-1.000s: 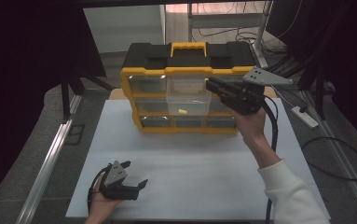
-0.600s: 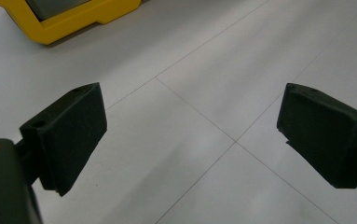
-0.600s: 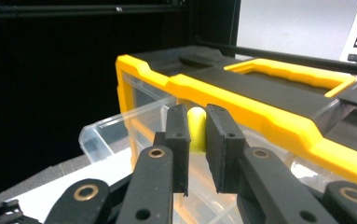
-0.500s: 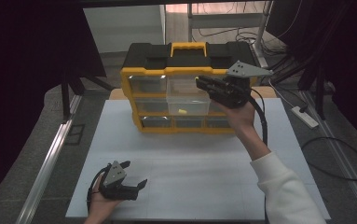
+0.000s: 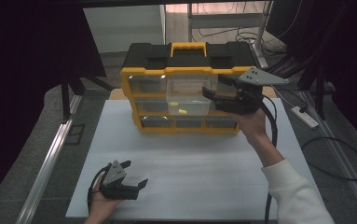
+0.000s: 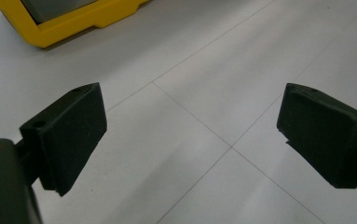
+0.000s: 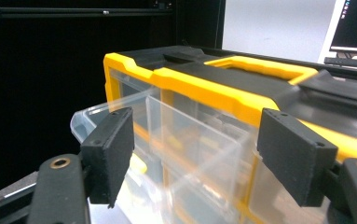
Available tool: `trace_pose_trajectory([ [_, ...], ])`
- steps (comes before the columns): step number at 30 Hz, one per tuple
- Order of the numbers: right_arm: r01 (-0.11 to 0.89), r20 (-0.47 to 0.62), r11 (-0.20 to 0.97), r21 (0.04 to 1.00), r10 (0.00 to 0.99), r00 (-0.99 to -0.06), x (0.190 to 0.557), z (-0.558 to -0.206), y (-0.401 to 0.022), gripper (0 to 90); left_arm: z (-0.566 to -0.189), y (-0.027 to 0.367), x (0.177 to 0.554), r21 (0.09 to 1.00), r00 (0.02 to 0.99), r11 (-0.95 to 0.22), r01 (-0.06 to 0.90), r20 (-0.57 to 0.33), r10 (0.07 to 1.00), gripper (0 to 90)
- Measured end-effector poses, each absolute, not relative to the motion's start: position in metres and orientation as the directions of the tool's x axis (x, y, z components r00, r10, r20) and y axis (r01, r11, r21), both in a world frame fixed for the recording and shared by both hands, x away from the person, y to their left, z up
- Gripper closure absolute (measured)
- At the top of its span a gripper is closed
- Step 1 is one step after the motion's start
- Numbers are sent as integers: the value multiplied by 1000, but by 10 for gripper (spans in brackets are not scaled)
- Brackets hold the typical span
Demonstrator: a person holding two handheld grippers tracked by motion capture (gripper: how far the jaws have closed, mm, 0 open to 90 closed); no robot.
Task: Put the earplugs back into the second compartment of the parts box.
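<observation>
Near left on the white bench [image 5: 190,163], the left gripper [image 5: 132,179] rests with jaws spread and empty, unchanged from the earlier frames. At centre, the yellow-and-black drawer organizer [image 5: 185,70] stands at the far edge, its clear middle drawer [image 5: 188,105] pulled out, a small yellow piece [image 5: 182,111] inside. At right, the right gripper [image 5: 212,87], jaws apart and holding nothing, has moved leftward onto the organizer's upper right front, probably approaching a drawer.
</observation>
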State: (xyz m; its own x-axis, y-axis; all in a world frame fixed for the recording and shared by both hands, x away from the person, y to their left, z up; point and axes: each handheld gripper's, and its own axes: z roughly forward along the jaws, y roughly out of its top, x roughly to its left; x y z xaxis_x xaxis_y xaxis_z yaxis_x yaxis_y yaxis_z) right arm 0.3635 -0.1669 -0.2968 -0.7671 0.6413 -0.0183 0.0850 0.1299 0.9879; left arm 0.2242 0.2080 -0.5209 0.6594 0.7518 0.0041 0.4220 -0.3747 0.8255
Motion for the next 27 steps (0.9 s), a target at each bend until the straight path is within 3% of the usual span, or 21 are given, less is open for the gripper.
trace_pose_trajectory([
  [6,78,-5,96,992,660,-752,342,-307,-190,259,-521,207,226,824,664,-381,420,7,747,83],
  [17,81,-36,148,986,654,-756,301,-343,-216,249,-520,209,225,822,657,-374,430,-1,754,83],
  [27,183,-13,219,958,675,-738,281,-407,-241,242,-520,208,225,822,660,-373,430,-5,751,83],
])
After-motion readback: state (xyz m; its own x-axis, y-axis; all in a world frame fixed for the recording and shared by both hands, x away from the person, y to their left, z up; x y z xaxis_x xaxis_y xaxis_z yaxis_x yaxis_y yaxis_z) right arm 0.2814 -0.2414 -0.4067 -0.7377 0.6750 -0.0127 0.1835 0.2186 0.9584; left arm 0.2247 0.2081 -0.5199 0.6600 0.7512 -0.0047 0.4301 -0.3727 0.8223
